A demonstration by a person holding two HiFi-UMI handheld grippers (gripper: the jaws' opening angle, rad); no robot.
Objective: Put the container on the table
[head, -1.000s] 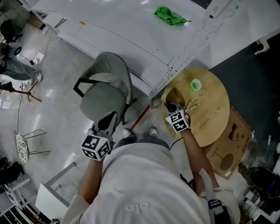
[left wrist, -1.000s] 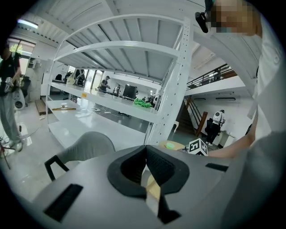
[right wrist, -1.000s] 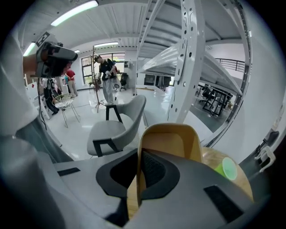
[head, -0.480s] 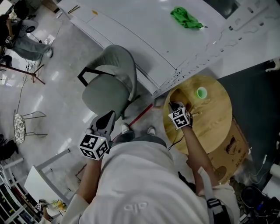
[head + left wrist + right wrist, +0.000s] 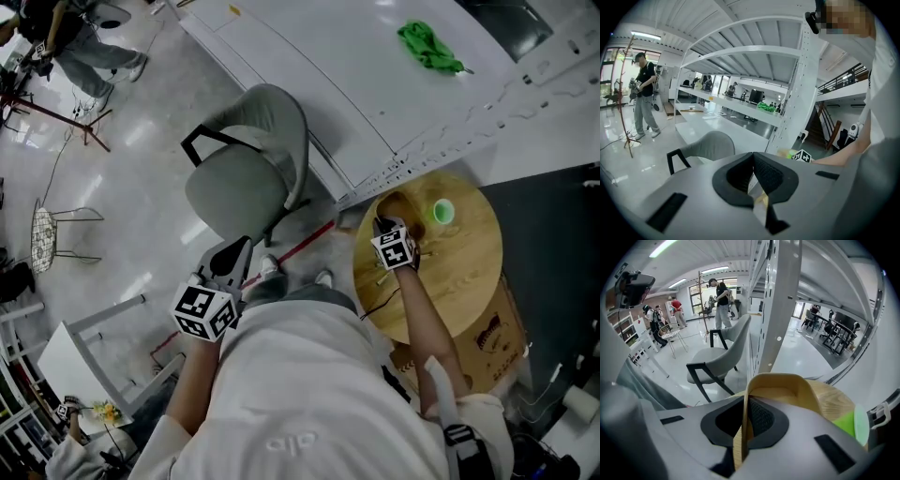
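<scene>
The container (image 5: 395, 207) is a light wooden box with rounded walls. My right gripper (image 5: 385, 226) is shut on its near wall and holds it low over the left part of the round wooden table (image 5: 469, 272). In the right gripper view the thin wall (image 5: 740, 437) stands pinched between the pads, with the box (image 5: 783, 385) open beyond it. A green cup (image 5: 442, 211) stands on the table just right of the box. My left gripper (image 5: 231, 258) is shut with nothing in it, over the floor near the grey chair (image 5: 246, 178).
A long white bench (image 5: 356, 84) runs across the top with a green cloth (image 5: 428, 49) on it. A cardboard box (image 5: 487, 330) lies under the round table. A red rod (image 5: 298, 251) lies on the floor. People stand far off at the upper left.
My right gripper has come down and a little further over the round table with the container in it. The left gripper has hardly shifted.
</scene>
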